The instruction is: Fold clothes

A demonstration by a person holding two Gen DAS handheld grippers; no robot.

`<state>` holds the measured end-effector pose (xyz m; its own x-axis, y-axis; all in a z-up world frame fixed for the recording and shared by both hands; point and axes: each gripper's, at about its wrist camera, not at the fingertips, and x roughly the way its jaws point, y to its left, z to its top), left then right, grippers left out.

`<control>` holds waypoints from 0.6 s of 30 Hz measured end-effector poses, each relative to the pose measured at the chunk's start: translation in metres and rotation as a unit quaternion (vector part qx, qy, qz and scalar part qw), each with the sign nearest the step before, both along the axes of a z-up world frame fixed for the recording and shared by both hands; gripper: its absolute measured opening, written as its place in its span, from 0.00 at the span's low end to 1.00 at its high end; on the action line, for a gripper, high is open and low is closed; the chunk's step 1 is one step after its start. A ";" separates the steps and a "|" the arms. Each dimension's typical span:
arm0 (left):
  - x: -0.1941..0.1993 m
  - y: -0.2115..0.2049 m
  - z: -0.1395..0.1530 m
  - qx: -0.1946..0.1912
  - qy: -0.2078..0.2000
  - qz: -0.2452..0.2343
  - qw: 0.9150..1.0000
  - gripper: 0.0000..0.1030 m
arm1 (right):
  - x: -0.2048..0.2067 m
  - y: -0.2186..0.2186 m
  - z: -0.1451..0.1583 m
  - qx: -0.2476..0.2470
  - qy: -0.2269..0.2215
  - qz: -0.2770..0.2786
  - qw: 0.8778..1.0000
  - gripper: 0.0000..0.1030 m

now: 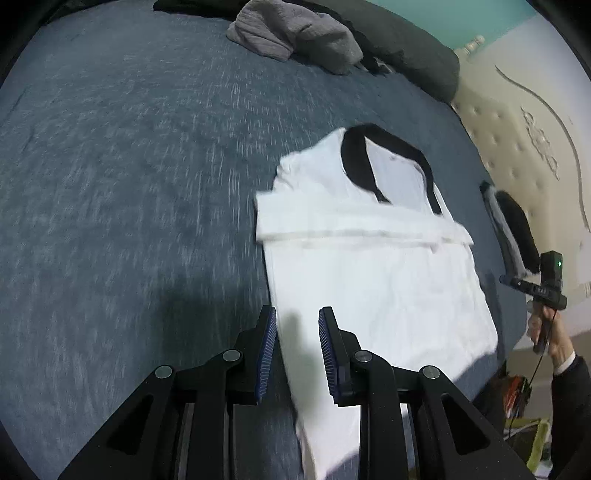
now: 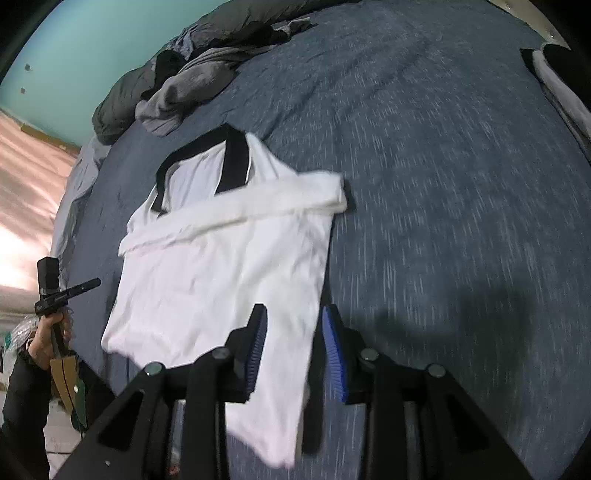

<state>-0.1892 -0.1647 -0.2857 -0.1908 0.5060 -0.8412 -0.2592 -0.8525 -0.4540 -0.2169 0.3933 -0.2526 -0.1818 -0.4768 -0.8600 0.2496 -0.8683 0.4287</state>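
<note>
White shirt (image 1: 369,266) with black collar lies flat on the blue-grey bedspread (image 1: 129,184), sleeves folded across the chest, collar end away from the person. Left gripper (image 1: 297,350) hovers at the hem's near corner, jaws parted, blue pads (image 1: 267,350) holding nothing. Right gripper (image 2: 295,350) hovers at the opposite hem corner, jaws likewise apart and empty; the fabric edge shows between its fingers. Whether either touches cloth cannot be told. Crumpled grey garment (image 1: 295,33) lies far up the bed against a dark pillow (image 1: 410,48). No containers seen.
</note>
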 end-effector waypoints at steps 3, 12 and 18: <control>-0.017 0.005 -0.009 0.005 0.003 0.009 1.000 0.25 | -0.019 -0.008 -0.007 0.004 0.011 -0.007 1.000 0.32; -0.047 0.007 -0.021 -0.001 0.020 0.016 1.000 0.27 | -0.050 -0.025 -0.028 0.047 0.035 0.005 0.998 0.32; -0.053 0.010 -0.028 -0.004 0.023 0.008 1.000 0.27 | -0.067 -0.028 -0.043 0.071 0.042 0.000 0.997 0.33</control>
<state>-0.2420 -0.1550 -0.3136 -0.2376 0.4960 -0.8352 -0.2663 -0.8601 -0.4350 -0.2836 0.3658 -0.2956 -0.2549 -0.3516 -0.9008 0.2798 -0.9185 0.2793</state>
